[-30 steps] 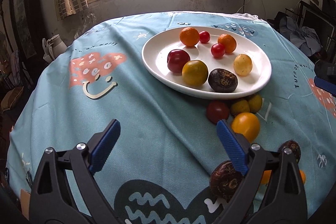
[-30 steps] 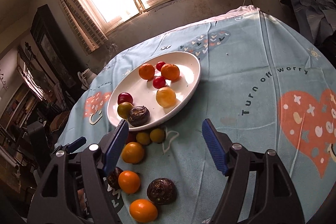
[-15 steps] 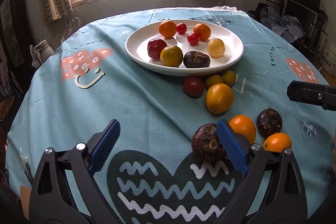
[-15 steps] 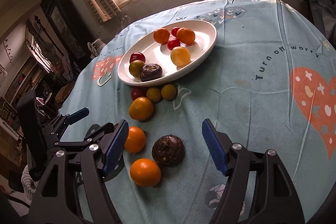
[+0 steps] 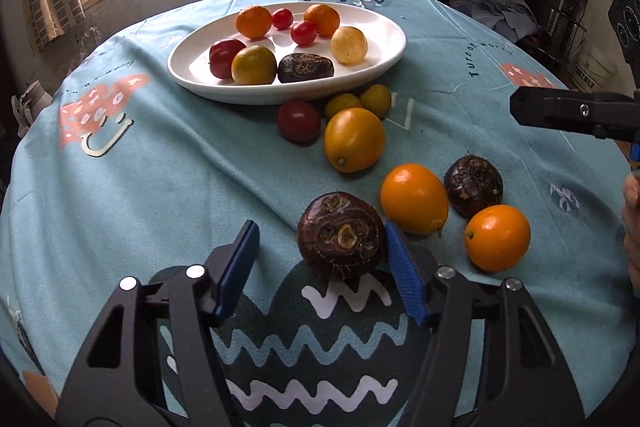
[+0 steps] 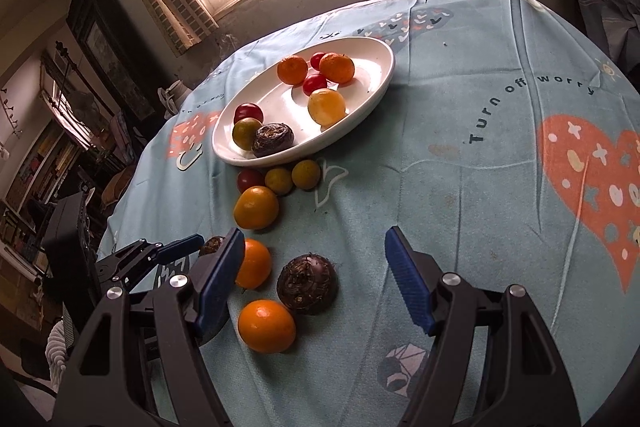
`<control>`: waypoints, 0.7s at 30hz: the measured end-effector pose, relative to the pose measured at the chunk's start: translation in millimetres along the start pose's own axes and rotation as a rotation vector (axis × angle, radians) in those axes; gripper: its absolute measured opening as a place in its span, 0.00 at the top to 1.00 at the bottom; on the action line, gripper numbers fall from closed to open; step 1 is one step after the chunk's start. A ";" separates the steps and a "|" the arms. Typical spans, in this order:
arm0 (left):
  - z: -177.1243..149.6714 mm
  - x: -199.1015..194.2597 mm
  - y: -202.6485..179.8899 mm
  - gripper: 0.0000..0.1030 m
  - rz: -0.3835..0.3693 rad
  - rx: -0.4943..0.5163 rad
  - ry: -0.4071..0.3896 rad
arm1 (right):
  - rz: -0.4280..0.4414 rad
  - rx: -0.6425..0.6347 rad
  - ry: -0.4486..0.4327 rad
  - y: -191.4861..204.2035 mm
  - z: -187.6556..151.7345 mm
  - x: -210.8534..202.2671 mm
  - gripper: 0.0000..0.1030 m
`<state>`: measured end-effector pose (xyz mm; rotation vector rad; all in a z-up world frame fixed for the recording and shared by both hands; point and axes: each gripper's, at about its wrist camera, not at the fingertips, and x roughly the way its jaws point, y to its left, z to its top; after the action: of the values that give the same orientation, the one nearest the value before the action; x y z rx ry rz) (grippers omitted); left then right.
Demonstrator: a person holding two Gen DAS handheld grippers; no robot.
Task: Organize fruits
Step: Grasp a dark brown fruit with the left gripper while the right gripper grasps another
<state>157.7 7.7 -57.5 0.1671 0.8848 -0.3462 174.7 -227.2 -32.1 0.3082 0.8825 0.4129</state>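
Note:
A white oval plate holds several fruits: oranges, red tomatoes, a yellow fruit and a dark brown one. Loose fruits lie on the blue cloth in front of it. My left gripper is open, low over the cloth, with a dark brown fruit between its fingertips, close to the right one. My right gripper is open above another dark brown fruit and an orange. Part of the right gripper shows in the left wrist view at the right edge.
Near the plate lie a red tomato, two small yellow-green fruits and a large orange fruit. Two oranges and a dark fruit sit right of the left gripper. The table edge curves close around.
Both grippers have moved back and down toward the loose fruits. The left gripper now has the dark brown fruit between its open fingers; the right one hangs over the other dark fruit.

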 end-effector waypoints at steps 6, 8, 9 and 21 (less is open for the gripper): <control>2.5 -2.6 23.3 0.41 0.117 -0.076 -0.031 | -0.002 -0.001 0.001 -0.8 -0.2 0.3 0.29; 1.7 -0.9 39.1 0.42 0.147 -0.142 -0.016 | 0.002 0.000 0.003 -0.3 -0.7 1.0 0.29; 1.9 0.0 43.8 0.43 0.148 -0.160 -0.007 | 0.003 -0.002 0.004 0.3 -0.9 1.0 0.29; 1.8 4.6 39.1 0.39 0.170 -0.131 0.010 | -0.157 -0.228 0.022 24.7 -37.9 4.2 0.39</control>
<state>175.8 42.6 -60.0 0.1222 0.8940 -0.1288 141.5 -200.1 -47.2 0.0245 0.8650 0.3677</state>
